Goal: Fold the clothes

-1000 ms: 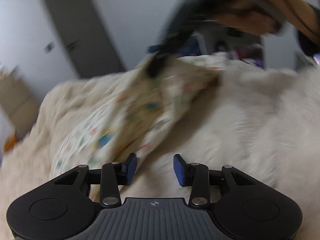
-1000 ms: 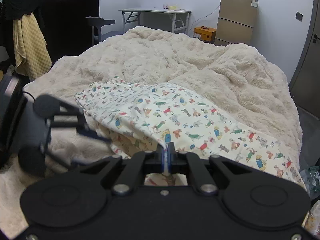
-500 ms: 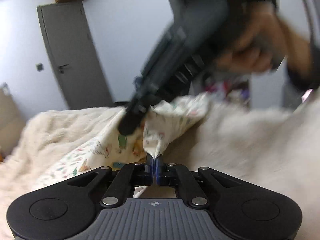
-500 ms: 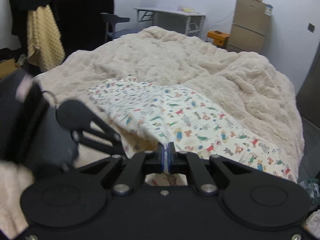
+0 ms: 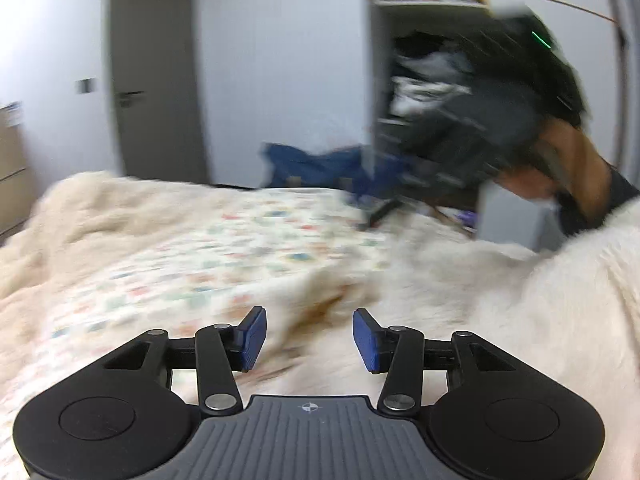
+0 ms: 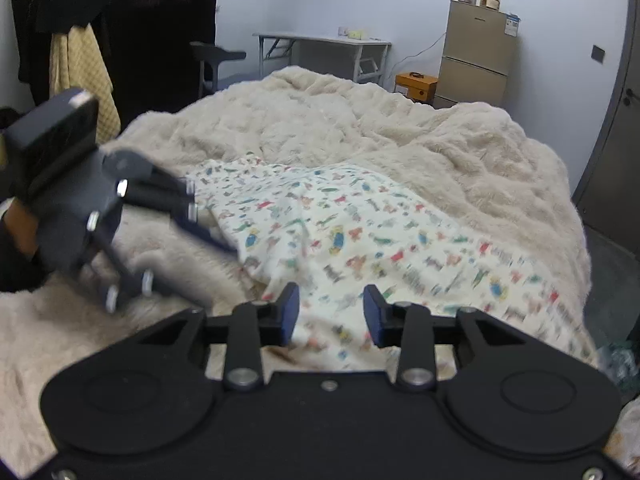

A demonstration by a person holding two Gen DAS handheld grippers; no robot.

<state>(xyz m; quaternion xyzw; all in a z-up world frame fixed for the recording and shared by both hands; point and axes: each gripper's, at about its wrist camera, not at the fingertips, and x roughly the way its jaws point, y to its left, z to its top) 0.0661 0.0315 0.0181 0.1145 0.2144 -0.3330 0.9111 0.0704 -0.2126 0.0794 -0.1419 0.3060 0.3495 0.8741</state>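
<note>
Both hand-held grippers, left [image 5: 306, 338] and right [image 6: 331, 314], are opening, released from the patterned garment [image 6: 340, 232] near the bed's [image 6: 360, 128] edge; best withdraw low without snagging the fold.

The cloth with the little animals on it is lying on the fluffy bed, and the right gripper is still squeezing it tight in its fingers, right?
Not quite. The printed cloth does lie on the fluffy blanket, but the right gripper is not squeezing it. The right wrist view shows its blue fingers apart and opening, with the cloth lying loose under the gap.
</note>
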